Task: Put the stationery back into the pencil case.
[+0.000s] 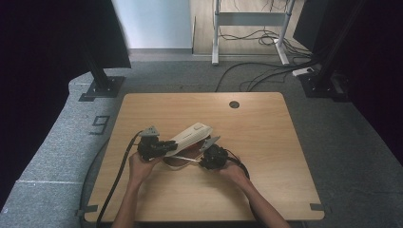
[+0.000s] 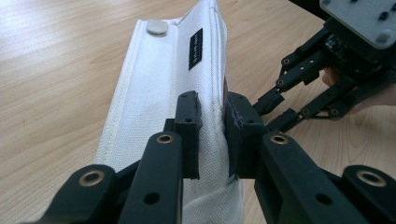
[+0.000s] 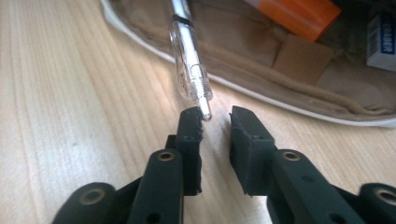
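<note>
One clear pen [image 3: 191, 60] lay lengthwise straight ahead of the right gripper [image 3: 217, 116], tip beside its near-closed, empty jaws (left gripper [image 2: 212, 105] clamped the pouch [image 2: 159, 93]).

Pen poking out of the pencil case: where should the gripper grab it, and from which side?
Probably the clear fat end of the pen, just behind its thin tip, which looks too small to pinch. Come from the bare table side, where the right gripper is: that end juts out past the pencil case rim.
</note>
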`<state>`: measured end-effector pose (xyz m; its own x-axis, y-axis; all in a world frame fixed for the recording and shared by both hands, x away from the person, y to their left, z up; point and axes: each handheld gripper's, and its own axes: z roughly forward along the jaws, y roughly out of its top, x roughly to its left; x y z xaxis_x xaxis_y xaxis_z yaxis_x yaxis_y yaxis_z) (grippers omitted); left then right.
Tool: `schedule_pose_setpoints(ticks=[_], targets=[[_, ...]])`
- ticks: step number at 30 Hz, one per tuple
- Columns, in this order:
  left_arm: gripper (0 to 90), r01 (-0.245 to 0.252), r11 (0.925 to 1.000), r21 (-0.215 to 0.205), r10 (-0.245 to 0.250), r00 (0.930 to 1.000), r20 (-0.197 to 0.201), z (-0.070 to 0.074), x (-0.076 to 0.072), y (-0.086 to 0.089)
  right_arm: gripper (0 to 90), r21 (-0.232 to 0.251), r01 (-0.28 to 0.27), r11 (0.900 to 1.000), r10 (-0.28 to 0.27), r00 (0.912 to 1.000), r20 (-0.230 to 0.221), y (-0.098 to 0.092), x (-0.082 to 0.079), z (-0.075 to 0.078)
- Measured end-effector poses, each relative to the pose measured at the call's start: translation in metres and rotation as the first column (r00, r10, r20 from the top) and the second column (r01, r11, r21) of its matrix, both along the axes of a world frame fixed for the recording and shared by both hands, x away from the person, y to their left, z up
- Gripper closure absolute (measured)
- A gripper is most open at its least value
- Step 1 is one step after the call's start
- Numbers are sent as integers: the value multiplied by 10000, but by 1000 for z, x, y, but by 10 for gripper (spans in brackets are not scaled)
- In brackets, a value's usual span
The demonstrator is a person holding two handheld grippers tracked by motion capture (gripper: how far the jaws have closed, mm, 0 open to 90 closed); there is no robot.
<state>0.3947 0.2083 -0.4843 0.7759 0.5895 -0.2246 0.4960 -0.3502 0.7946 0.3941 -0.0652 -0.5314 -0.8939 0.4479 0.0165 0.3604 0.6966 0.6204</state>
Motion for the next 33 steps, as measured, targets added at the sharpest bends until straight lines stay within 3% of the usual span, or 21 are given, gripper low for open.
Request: schedule_pose_setpoints(ticks=[8,20,33], targets=[[762,-6,10000,-6,6,10000,-8,0,0,0,776,228,516,9984,-522,9983,252,-1,16,3],[755,66,10000,28,-65,9999,-104,-2,0,-1,765,277,1044,9942,-1060,9924,627,5,38,6],[715,406,9990,208,-393,9975,-585,-10,-3,-10,630,693,1571,9852,-1607,9857,513,-25,31,10]])
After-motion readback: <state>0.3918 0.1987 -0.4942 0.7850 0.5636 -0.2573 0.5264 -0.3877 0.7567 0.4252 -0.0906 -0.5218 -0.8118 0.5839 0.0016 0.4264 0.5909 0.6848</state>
